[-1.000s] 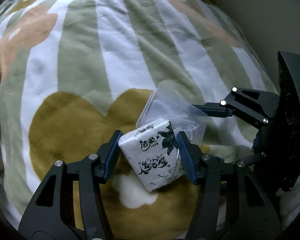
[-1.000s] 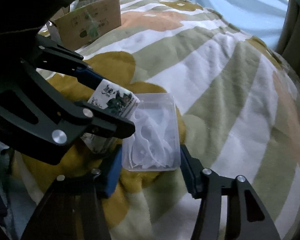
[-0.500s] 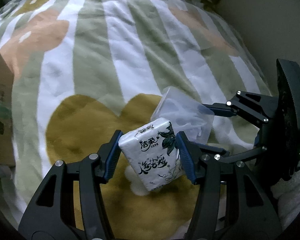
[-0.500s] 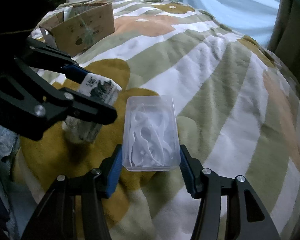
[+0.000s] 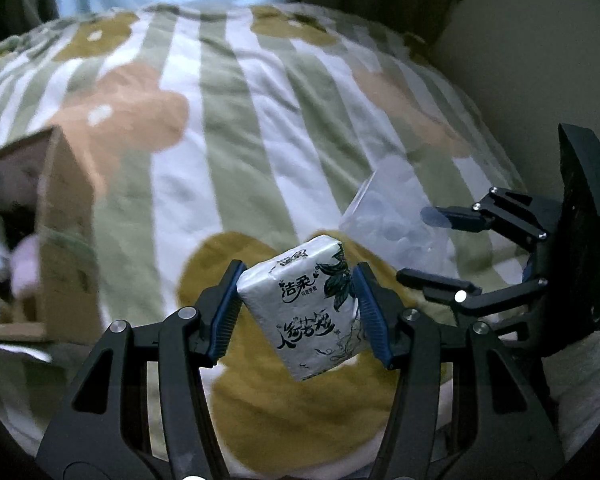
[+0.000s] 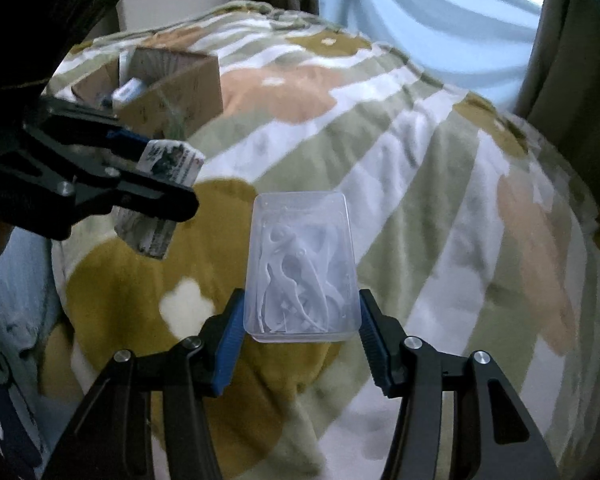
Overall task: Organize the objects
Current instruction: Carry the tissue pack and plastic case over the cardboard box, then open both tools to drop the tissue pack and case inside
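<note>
Fleece blanket (image 6: 440, 200), striped green and white with mustard and peach blobs, covers the bed. Brown cardboard box (image 6: 172, 88) sits open at its far left side, some items inside, too blurred to name. Clear plastic case (image 6: 302, 268), rectangular with rounded corners and white floss picks inside, is held above the blanket; right gripper (image 6: 302, 344) is clamped on its near end, blue pads against both sides. Tissue pack (image 5: 306, 308), white wrapper with dark leaf print and black characters, hangs tilted in the air just left of the case, pinched by left gripper (image 5: 300, 312).
</note>
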A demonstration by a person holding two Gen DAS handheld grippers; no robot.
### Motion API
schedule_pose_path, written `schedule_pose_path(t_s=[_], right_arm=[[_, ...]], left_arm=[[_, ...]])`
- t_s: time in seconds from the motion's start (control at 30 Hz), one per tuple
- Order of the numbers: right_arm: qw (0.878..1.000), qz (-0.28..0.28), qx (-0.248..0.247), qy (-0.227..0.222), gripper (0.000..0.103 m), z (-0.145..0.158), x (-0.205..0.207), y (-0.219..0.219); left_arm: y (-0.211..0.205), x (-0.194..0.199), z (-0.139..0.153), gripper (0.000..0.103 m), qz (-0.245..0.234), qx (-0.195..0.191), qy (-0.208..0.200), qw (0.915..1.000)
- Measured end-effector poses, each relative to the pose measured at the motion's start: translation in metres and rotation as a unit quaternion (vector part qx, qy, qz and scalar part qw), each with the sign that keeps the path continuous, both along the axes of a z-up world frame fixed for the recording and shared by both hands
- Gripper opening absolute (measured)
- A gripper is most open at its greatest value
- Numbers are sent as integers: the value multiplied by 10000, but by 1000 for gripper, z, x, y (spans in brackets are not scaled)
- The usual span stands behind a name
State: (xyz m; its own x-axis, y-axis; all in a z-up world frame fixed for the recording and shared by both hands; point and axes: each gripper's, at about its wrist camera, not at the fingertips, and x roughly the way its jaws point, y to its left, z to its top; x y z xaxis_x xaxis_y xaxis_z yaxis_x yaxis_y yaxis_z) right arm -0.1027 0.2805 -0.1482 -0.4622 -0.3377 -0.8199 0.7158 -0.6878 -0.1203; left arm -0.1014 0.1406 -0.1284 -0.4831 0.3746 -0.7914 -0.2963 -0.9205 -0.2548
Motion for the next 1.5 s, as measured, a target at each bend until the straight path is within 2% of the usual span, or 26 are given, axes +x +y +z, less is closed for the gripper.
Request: schedule_pose_path(t_s=[0.13, 0.33, 0.63, 0.8, 1.03, 1.23, 1.5], right_arm=[[9997, -119, -164, 111, 50, 25, -6, -20], [9987, -178, -399, 263, 50, 64, -15, -74], [9971, -100, -700, 264, 50, 93, -26, -175], [9964, 175, -820, 114, 50, 90, -27, -238], [9965, 431, -700, -123, 50, 66, -23, -308], [9967, 438, -579, -359, 50, 40, -22, -337], [9969, 361, -402, -575, 50, 18, -28, -357]], left_arm=[[-31, -2, 22, 51, 109, -19, 225, 9997], [-91, -8, 52, 51, 402, -84, 520, 9978], [-200, -16, 70, 51, 1002, -275, 699, 9921], [-258, -16, 64, 51, 1309, -263, 636, 9890], [-324, -15, 33, 51, 1670, -306, 480, 9843], [-365, -16, 6, 51, 1888, -252, 282, 9813], [-380, -22, -3, 52, 1916, -326, 248, 9806]])
